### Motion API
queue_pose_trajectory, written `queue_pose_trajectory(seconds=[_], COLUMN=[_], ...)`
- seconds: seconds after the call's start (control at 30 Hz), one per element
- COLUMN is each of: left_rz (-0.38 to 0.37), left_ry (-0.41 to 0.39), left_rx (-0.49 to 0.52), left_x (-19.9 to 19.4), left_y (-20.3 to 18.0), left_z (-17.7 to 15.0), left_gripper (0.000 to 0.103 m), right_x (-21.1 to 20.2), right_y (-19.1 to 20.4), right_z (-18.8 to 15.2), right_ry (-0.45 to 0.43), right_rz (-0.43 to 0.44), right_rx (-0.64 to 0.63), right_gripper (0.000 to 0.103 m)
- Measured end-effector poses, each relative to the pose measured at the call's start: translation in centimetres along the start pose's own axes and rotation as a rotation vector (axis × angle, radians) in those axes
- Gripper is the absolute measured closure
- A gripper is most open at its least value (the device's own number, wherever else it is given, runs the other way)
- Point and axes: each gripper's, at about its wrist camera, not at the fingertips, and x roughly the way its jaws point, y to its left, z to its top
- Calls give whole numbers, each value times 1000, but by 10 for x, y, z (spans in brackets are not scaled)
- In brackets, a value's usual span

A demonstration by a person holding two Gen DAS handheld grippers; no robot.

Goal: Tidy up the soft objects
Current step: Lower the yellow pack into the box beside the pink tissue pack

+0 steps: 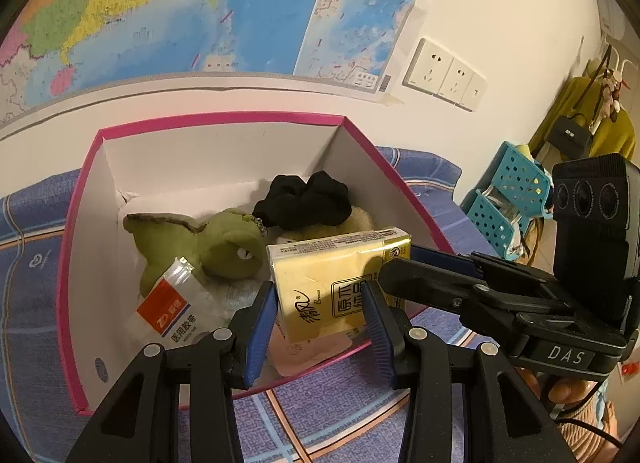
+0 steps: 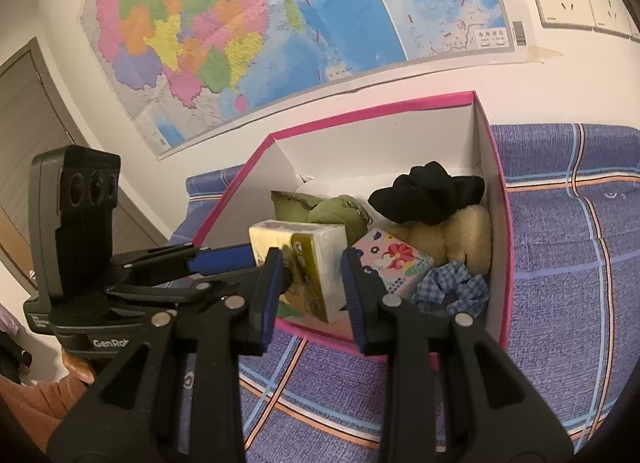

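A yellow tissue pack (image 1: 336,275) hangs tilted over the front of an open box with a pink rim (image 1: 224,119). My left gripper (image 1: 320,293) is shut on its lower part, a blue pad on each side. My right gripper (image 2: 312,263) is shut on the same tissue pack (image 2: 304,259) and reaches in from the right in the left wrist view. Inside the box lie a green plush toy (image 1: 216,247), a black cloth bundle (image 1: 304,203), a beige fuzzy scrunchie (image 2: 460,239), a blue checked scrunchie (image 2: 452,287), a floral tissue pack (image 2: 396,259) and a white tape packet (image 1: 172,303).
The box stands on a blue plaid cover (image 2: 560,263), against a white wall with a map (image 1: 180,11) and sockets (image 1: 444,75). A teal perforated basket (image 1: 512,191) sits at the right. A person's hand (image 1: 568,387) holds the right gripper.
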Motion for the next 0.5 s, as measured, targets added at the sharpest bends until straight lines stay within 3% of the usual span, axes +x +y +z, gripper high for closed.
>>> queue_pose_trajectory(seconds=[0.5], left_rz=[8], left_ry=[30], left_rx=[-11], left_x=[12], left_y=[5], left_z=[-1], left_gripper=[60], right_x=[9], right_y=[-6], right_z=[-4], right_ry=[24], right_rz=[-6], right_rx=[22], right_gripper=[69])
